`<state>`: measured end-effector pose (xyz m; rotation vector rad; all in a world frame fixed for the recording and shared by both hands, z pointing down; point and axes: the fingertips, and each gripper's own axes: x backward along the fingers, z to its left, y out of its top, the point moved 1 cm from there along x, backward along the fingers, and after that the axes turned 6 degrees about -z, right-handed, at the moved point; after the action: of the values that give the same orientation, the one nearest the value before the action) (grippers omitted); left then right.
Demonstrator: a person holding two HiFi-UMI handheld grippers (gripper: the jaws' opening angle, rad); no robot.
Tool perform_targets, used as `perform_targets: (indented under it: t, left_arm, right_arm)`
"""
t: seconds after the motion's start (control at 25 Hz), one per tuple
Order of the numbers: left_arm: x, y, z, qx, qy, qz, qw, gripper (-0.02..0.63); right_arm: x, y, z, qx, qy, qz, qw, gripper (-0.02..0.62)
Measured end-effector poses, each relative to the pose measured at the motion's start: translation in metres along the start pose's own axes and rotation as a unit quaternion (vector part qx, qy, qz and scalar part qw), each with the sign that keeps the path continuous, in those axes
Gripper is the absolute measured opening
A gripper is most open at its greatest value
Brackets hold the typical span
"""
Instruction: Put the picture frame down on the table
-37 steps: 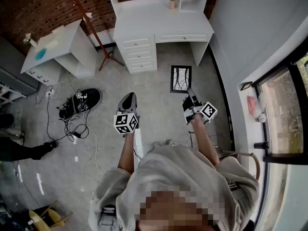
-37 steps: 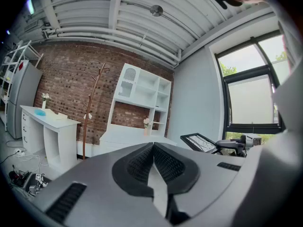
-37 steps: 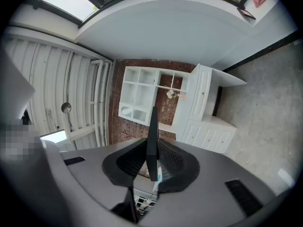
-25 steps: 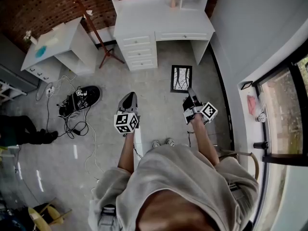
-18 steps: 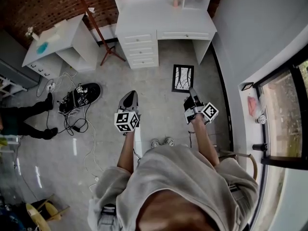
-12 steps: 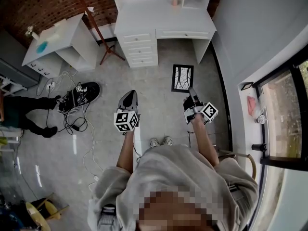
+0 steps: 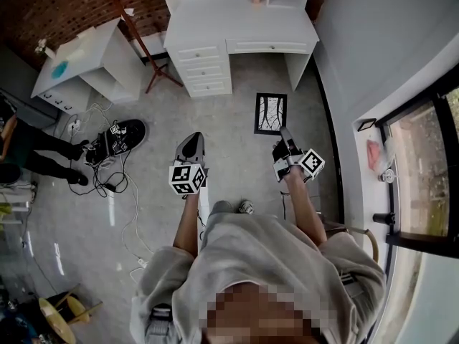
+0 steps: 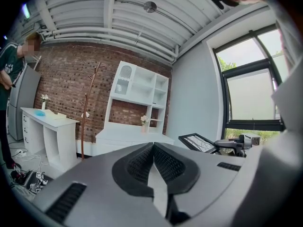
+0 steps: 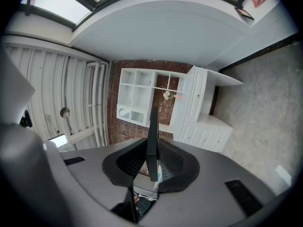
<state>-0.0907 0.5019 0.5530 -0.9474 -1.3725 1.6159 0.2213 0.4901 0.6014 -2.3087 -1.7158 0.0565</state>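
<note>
— Where is the picture frame [image 7: 270, 113]?
— Clamped edge-on in the right gripper [image 7: 282, 133], above the floor [image 7: 237, 149], well short of the white tabletop [image 7: 237, 20].
— And the left gripper [image 7: 191, 140]?
— Jaws together (nothing between them).

The left forearm [image 7: 188, 224] and right forearm [image 7: 304, 205] reach forward side by side. The left tool [image 7: 191, 139] points ahead, nearly level, its jaws pressed together with nothing between them. The right tool [image 7: 285, 132] is rolled onto its side, its jaws clamped on the edge of the picture frame [image 7: 270, 113].
</note>
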Motion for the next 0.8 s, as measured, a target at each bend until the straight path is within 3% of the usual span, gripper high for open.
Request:
perform_targets:
  t: [0.28, 0.8]
  left_arm:
    - [-0.017, -0.008, -0.005, 0.005, 0.001, 0.001, 1.0, 0.017]
    - [-0.079, -0.012, 0.031, 0.016, 0.001, -0.006, 0.9999, 0.017]
  right_arm:
    - [-0.01, 0.011, -0.009, 0.002, -0.002, 0.006, 1.0, 0.086]
    - [-0.077, 0.022, -0.023, 0.011, 0.003, 0.007, 1.0, 0.086]
